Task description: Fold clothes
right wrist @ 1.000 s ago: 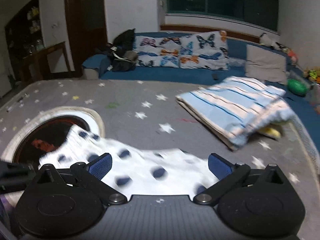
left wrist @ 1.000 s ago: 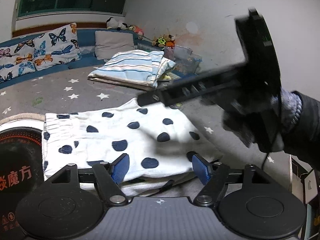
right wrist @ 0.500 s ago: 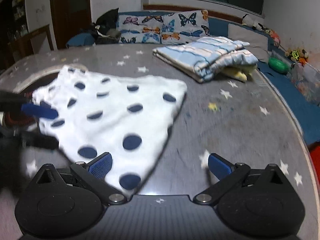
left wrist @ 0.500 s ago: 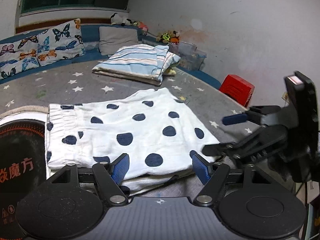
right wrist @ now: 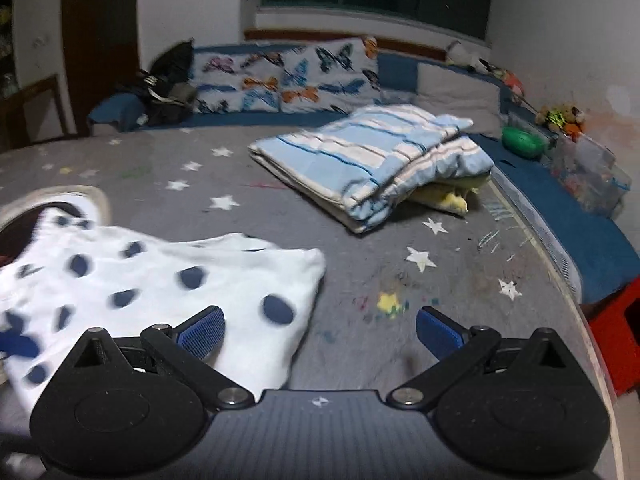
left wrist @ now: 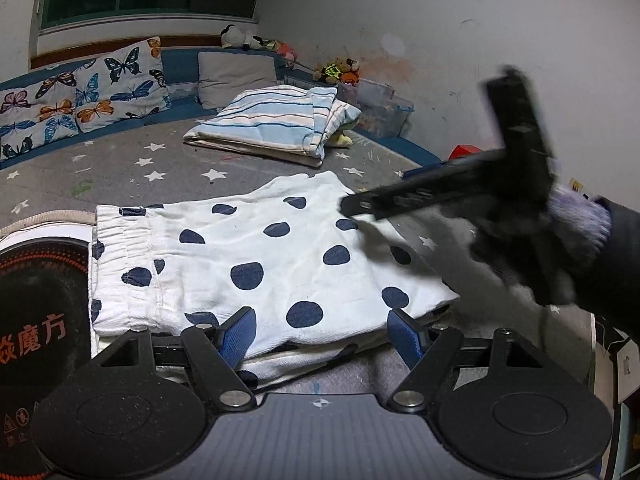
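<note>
Left gripper is opening over the polka-dot shorts, gripping nothing; right gripper gapes empty — motion-blurred shorts, far edge cut off.

Right gripper over a star-printed grey surface, jaws wide apart

A white cloth garment with dark blue polka dots lies flat on the grey star-patterned cover; its near corner sits under the left blue fingertip pad, not pinched, while the right pad is over bare cover. Further back a folded blue-and-white striped blanket rests on a yellow item. Butterfly-print cushions line the blue bench behind, with a green oval object to the right.
</note>
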`<act>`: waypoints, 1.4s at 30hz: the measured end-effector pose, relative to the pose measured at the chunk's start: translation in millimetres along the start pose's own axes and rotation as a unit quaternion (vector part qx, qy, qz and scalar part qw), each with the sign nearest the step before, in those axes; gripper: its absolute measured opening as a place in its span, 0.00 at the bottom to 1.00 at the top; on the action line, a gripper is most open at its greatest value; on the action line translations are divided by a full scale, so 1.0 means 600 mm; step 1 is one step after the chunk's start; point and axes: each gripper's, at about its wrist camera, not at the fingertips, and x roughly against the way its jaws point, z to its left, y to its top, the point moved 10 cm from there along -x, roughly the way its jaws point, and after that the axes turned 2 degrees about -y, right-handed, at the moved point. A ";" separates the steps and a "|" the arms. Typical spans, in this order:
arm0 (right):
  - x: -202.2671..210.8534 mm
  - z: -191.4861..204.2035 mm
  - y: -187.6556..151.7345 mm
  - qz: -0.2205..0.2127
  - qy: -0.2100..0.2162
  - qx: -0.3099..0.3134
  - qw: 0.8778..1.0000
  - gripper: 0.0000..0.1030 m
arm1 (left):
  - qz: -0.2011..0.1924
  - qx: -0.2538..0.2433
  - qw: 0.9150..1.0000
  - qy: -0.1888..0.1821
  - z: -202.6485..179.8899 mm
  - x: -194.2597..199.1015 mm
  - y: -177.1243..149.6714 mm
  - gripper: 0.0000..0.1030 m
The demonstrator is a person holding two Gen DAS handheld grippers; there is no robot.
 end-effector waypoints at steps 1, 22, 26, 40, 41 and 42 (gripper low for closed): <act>-0.013 -0.004 0.003 0.006 -0.006 -0.004 1.000 1.00 | 0.001 -0.001 1.000 -0.001 0.000 0.000 -0.001 0.73; 0.041 0.011 0.010 -0.018 0.011 -0.032 0.999 1.00 | -0.013 -0.001 1.000 0.010 -0.004 0.032 0.001 0.91; 0.078 0.022 -0.018 -0.029 0.021 -0.041 0.999 1.00 | -0.017 -0.001 1.000 0.018 -0.006 0.046 -0.003 0.97; 0.150 0.046 -0.120 -0.032 0.053 -0.130 0.990 1.00 | -0.013 0.014 0.998 0.067 0.018 0.090 -0.045 1.00; 0.154 0.050 -0.125 -0.032 0.055 -0.135 0.989 1.00 | -0.012 0.015 0.997 0.071 0.019 0.094 -0.048 1.00; 0.158 0.054 -0.130 -0.032 0.056 -0.138 0.988 1.00 | -0.011 0.016 0.997 0.076 0.021 0.098 -0.050 1.00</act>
